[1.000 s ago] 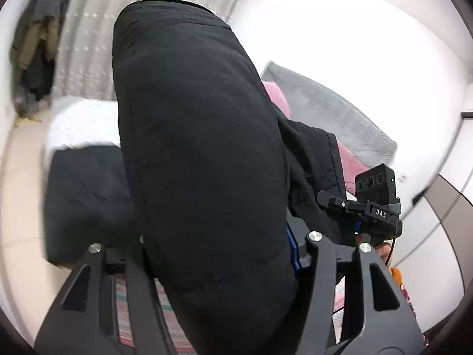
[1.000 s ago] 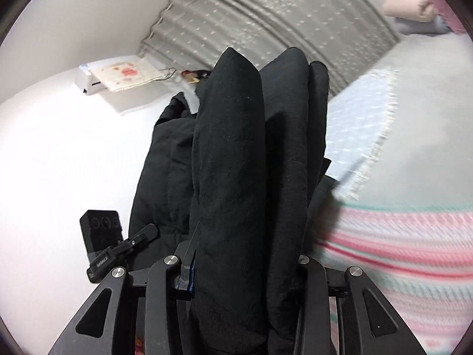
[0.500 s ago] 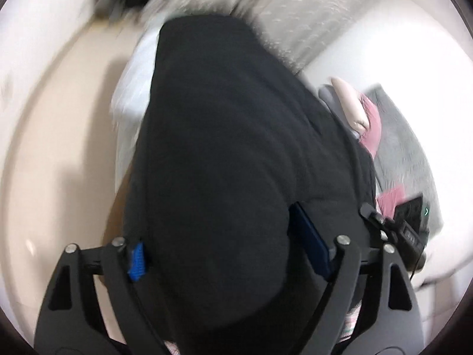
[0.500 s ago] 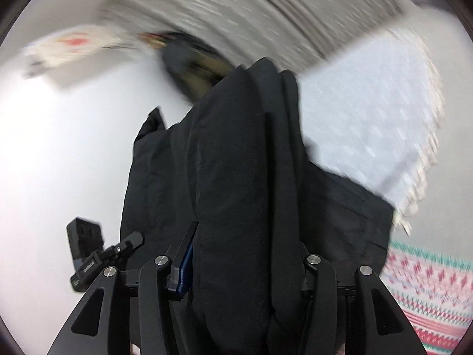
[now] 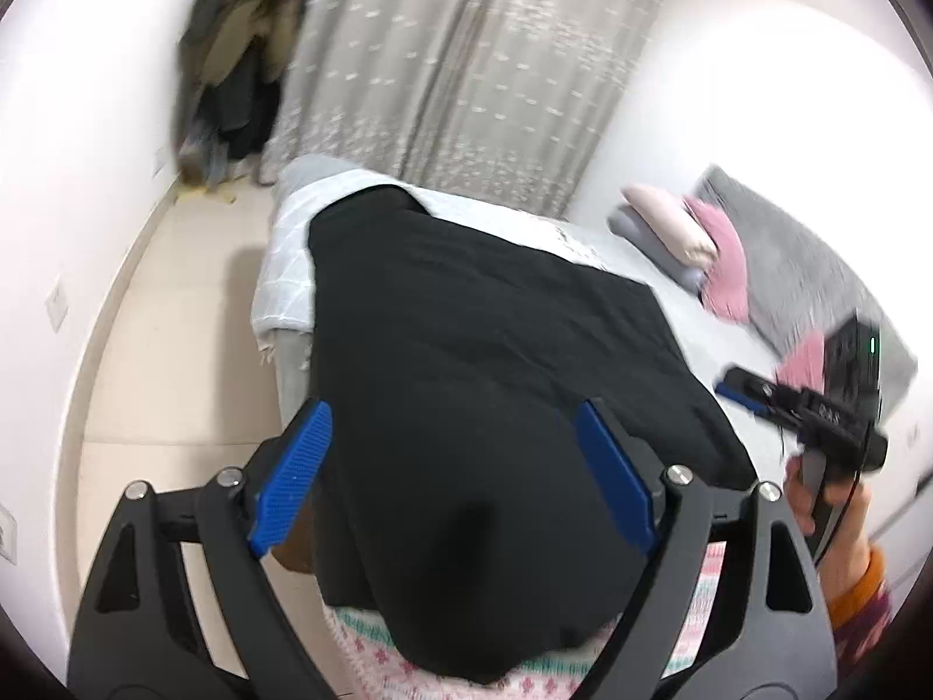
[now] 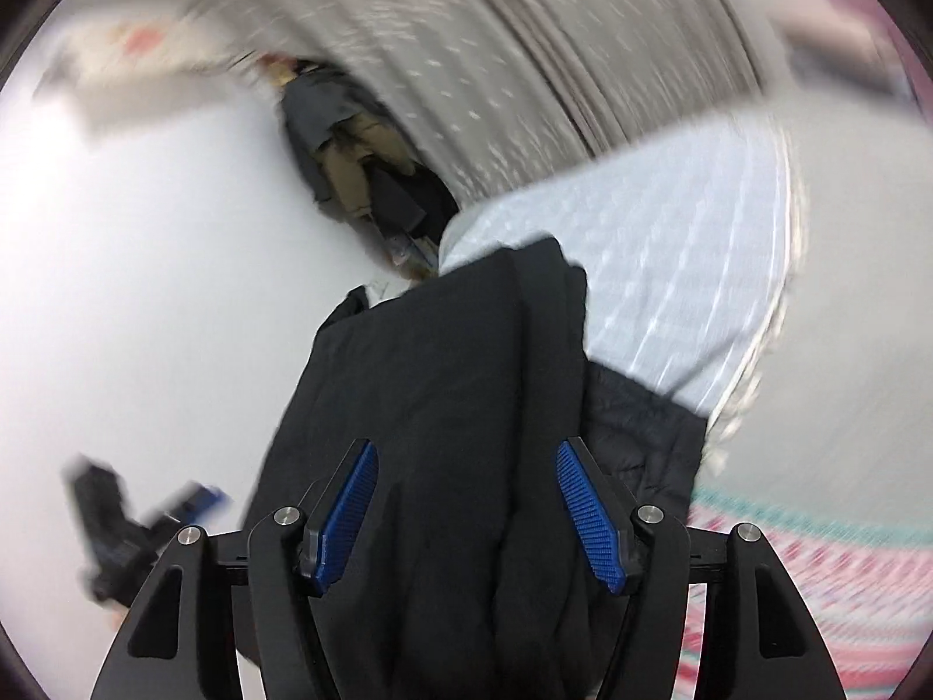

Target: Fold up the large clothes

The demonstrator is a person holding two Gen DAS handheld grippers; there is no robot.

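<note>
A large black padded jacket [image 5: 484,350] lies folded over on the bed [image 5: 717,326], its near end bunched between the fingers of my left gripper [image 5: 452,408]. That gripper is open, and both blue pads [image 5: 291,472] stand clear of the cloth. In the right wrist view the same jacket [image 6: 443,373] runs up between the fingers of my right gripper [image 6: 466,446]. Its jaws are opening, and its blue pads [image 6: 589,513] are bare and off the fabric. The right gripper [image 5: 743,388] shows at the jacket's right side, held by a person's hand [image 5: 816,501].
A pale checked blanket [image 5: 286,268] covers the bed's far end. A pink and teal patterned blanket [image 6: 816,571] lies at the near end. Pillows [image 5: 676,233] sit at the right. Grey curtains [image 5: 466,58] and hanging coats [image 5: 239,70] stand behind, and tiled floor [image 5: 175,350] runs along the left.
Both grippers have come down with the jacket, which hung upright before and now lies on the bed. Both pairs of jaws have widened and let go of the cloth.
</note>
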